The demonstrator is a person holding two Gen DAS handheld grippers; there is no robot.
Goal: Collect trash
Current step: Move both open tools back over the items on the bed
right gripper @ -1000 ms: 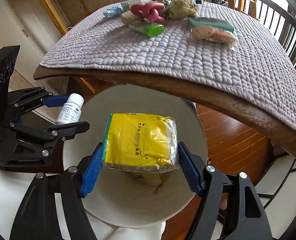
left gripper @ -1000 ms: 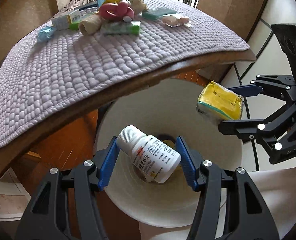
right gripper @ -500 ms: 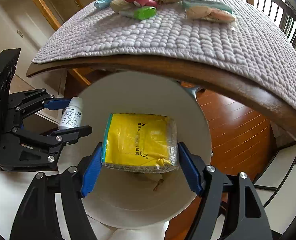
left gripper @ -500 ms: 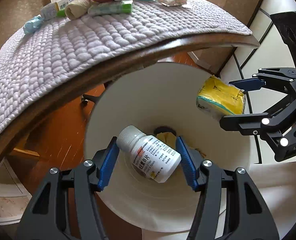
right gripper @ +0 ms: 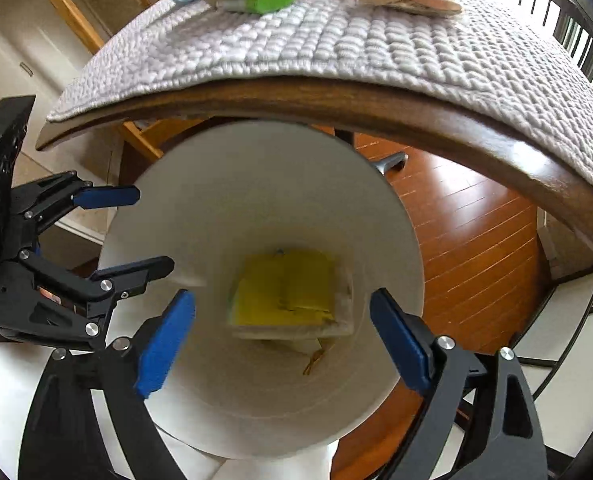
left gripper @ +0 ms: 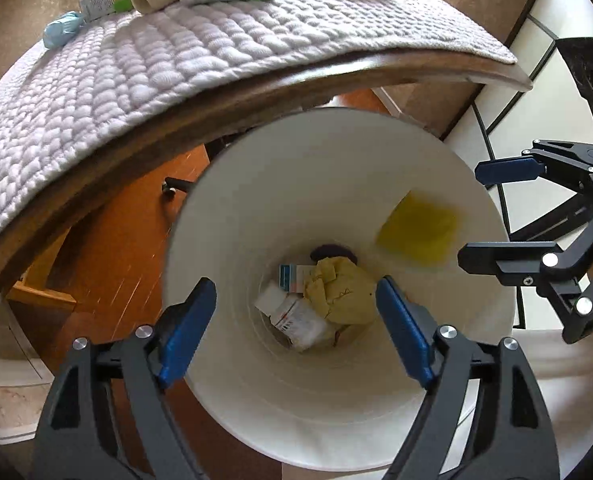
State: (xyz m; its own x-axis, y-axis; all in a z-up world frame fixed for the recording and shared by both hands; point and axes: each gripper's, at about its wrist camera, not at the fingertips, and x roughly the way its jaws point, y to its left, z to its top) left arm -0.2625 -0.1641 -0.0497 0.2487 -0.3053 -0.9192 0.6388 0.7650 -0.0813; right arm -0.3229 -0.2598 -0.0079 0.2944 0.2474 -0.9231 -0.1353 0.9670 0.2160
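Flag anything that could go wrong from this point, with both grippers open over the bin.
1. The yellow packet is blurred, apparently mid-fall inside the white bin; it will probably land on the bottle and crumpled paper.
2. Left gripper and right gripper, jaws just opened and empty, hang close together; lifting out carelessly could knock them together.
3. Litter remains on the table mat.
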